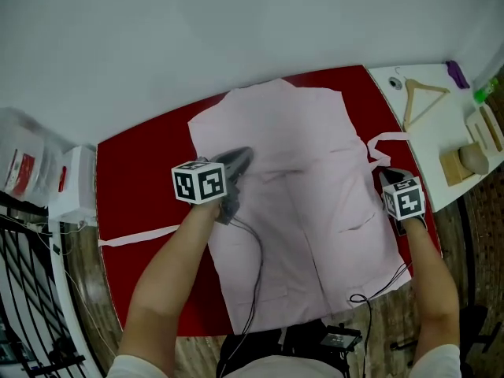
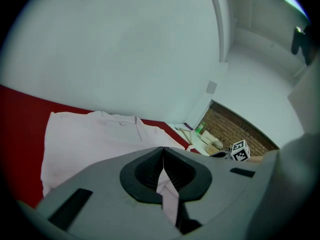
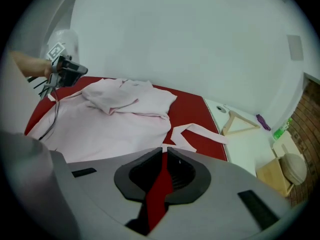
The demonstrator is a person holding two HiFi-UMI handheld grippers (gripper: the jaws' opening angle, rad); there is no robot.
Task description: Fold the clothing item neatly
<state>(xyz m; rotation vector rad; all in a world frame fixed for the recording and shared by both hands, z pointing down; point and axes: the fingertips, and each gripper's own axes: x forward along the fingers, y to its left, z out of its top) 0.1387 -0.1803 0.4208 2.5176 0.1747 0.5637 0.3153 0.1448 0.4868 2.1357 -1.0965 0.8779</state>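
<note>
Pink garment (image 1: 315,195) is lying spread on the red tabletop (image 1: 150,172), collar end away from the person and hem hanging just over the near edge. One tie (image 1: 142,235) is trailing out flat on the left, and another tie is looping (image 1: 386,142) off the right edge. Left gripper (image 1: 239,160) is sitting over the garment's left half with jaws together. Only pink cloth is showing through the slot behind the tips, so a pinch cannot be confirmed. Right gripper (image 1: 384,175) is resting at the right edge just below the loop, jaws likewise closed, red tabletop showing through its slot. No clear hold on cloth there either. The right gripper view is showing a rumpled fold (image 3: 120,95) near the collar end. Judgement: the lengthwise fold is only starting. To do it well, flatten that rumple first and tuck both ties onto the body. Then pinch one side edge at two well-spaced points and carry it across low and level, so the crease is running straight and parallel to the far edge.
</note>
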